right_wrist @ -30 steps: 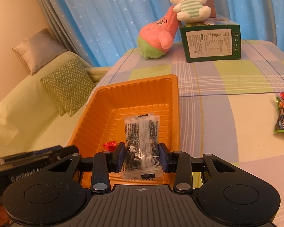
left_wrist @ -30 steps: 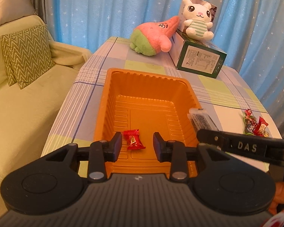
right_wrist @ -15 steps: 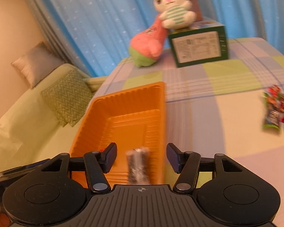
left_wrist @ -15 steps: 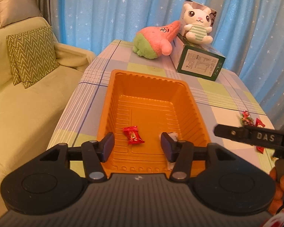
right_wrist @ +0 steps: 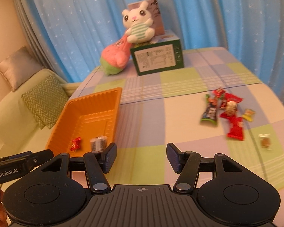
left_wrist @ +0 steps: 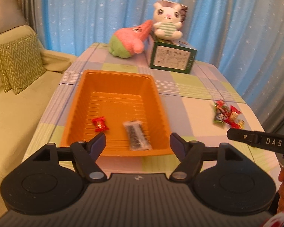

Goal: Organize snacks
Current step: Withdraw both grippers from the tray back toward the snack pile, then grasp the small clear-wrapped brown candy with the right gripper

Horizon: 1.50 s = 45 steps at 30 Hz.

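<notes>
An orange tray (left_wrist: 111,75) (right_wrist: 96,96) sits on the checked tablecloth. In it lie a red wrapped candy (left_wrist: 100,126) (right_wrist: 75,143) and a clear packet of dark snack (left_wrist: 136,137) (right_wrist: 98,143). A pile of loose snacks (right_wrist: 225,109) (left_wrist: 227,115) lies on the table to the right, with a small clear packet (right_wrist: 265,141) nearer the front. My left gripper (left_wrist: 137,144) is open and empty above the tray's near edge. My right gripper (right_wrist: 141,158) is open and empty over the table, right of the tray.
A green box (left_wrist: 172,60) with a white plush rabbit (left_wrist: 167,26) on it and a pink plush (left_wrist: 130,39) stand at the table's far end. A sofa with a zigzag cushion (left_wrist: 19,62) is to the left. Blue curtains hang behind.
My right gripper opened and dropped the clear dark packet into the tray, then swung right toward the snack pile. My left gripper opened wider and pulled back from the tray.
</notes>
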Tool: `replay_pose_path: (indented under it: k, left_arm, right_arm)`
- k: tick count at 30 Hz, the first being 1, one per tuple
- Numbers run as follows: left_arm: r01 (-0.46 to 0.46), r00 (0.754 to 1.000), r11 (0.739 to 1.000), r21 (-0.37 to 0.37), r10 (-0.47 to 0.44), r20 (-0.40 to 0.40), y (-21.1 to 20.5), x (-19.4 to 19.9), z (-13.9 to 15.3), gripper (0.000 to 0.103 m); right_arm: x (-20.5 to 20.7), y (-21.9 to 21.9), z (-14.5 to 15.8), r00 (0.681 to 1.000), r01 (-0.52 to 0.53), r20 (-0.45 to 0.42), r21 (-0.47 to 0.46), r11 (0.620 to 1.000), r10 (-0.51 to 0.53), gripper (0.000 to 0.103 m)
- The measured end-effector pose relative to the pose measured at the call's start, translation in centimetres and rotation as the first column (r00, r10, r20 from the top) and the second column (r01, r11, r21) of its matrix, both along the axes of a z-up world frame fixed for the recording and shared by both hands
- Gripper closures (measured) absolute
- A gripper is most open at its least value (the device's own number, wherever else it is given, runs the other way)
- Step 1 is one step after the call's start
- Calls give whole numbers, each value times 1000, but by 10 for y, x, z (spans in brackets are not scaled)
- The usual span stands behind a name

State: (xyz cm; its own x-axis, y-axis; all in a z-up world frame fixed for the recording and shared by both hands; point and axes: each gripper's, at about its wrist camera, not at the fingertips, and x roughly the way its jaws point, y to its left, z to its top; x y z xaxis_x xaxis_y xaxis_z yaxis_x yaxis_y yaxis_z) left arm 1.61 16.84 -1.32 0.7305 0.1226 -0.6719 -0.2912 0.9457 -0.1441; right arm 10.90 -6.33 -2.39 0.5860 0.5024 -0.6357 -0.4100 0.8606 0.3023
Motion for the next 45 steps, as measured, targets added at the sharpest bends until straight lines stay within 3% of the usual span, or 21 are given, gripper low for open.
replay_pose_path:
  k: [10,29,36,45]
  left_arm:
    - [59,998,998,-4,-58,12,-45,-1,10,22]
    - [186,981,983,0,-186,56,-114,28,-1,20]
    - [236,969,971,30,-238,73,-138,44,-3,20]
    - [295,955,955,28,-296,27,-163,72,-14,20]
  right_arm:
    - [-12,-57,14,995,102,13,1,995,-102,32]
    - [-20,-165,2,938,345,57,-20,939,-343,30]
    - [-12,-179,-4,931,360,74,-18,933,-358,30]
    - [4,-188,-21,931,361,76,-22,932,-358,30]
